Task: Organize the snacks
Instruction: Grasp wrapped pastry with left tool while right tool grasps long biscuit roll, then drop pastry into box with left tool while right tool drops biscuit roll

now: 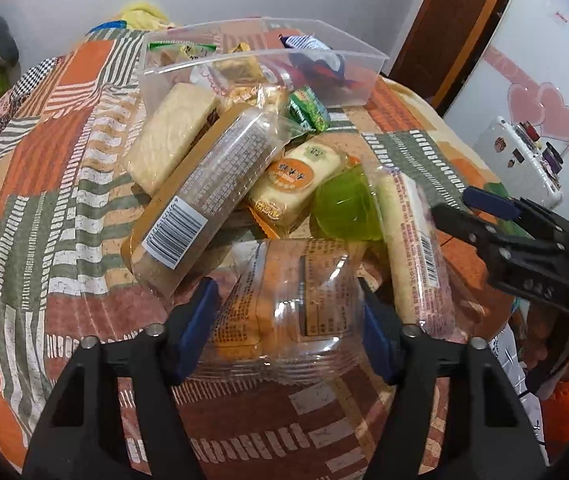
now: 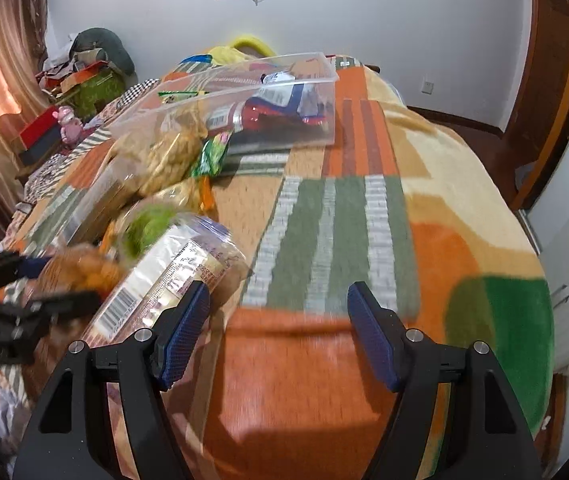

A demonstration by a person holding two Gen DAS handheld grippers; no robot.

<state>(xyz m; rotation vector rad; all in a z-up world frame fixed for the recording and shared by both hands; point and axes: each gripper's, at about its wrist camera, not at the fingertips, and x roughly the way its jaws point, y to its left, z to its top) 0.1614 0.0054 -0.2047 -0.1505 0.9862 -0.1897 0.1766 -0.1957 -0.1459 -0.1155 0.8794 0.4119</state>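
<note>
Two blue ribbed pads (image 1: 194, 328) flank crinkly clear pack (image 1: 284, 320).

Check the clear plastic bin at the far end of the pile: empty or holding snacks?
Holding snacks, partly filled. Through the clear plastic bin's walls, a blue, white and red packet and a green-topped packet show inside; most snacks lie outside.

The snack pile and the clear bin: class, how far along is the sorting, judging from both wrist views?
Done: a few packets, including a blue and red one, already lie in the clear bin.
In hand: the left hand-held gripper brackets a clear-wrapped cake pack; the right hand-held gripper is open and empty.
Left: most of the pile, such as the green jelly cup.
</note>
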